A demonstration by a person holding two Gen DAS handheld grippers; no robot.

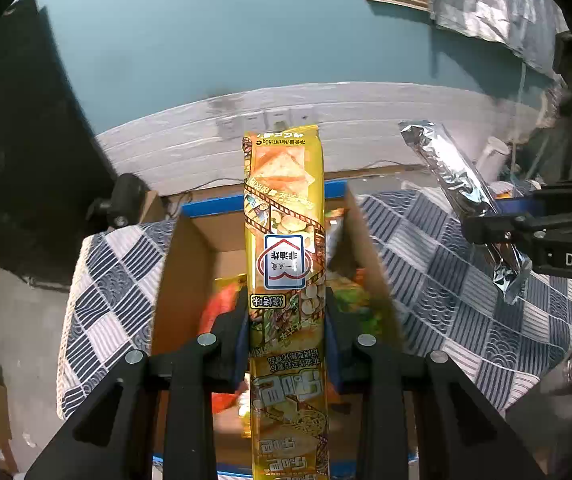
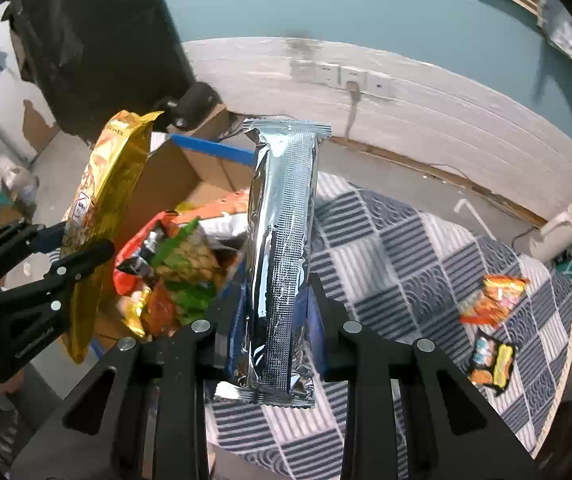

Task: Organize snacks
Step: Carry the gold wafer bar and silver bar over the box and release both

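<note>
A: How many packets are being held?

B: Two, one per tool. The left tool [image 1: 286, 320] is clenched on a long yellow cracker packet [image 1: 284, 216], gripping its lower half between both fingers so it stands upright above the open cardboard box [image 1: 190, 248]. The right tool [image 2: 276, 304] grasps one silver foil packet [image 2: 282, 248], also upright, its crimped bottom edge hanging below the fingers.

A: Where does the silver one sit relative to the box?

B: In the right wrist view it hangs over the box's right edge, where the cardboard meets the checked cloth. From the left wrist view the same silver packet [image 1: 458, 196] appears tilted, off to the right above the cloth, with the right tool [image 1: 502, 232] closed around its lower part.

A: And inside the box?

B: A heap of snack bags [image 2: 174, 264]: red, orange, green and yellow wrappers overlapping. I cannot count them exactly; at least four colours show. The yellow packet [image 2: 102, 216] and the left tool [image 2: 70, 256] sit at the box's left side in that view.

A: Anything outside the box?

B: Two small packets lie on the blue-and-white checked cloth [image 2: 406, 248] covering the desk: one orange snack bag [image 2: 490, 300] and, just nearer the camera, one dark packet with yellow and orange print [image 2: 490, 360]. They lie near each other and well apart from the box. One white object [image 2: 554, 232] stands beyond the cloth's far right edge.
</note>
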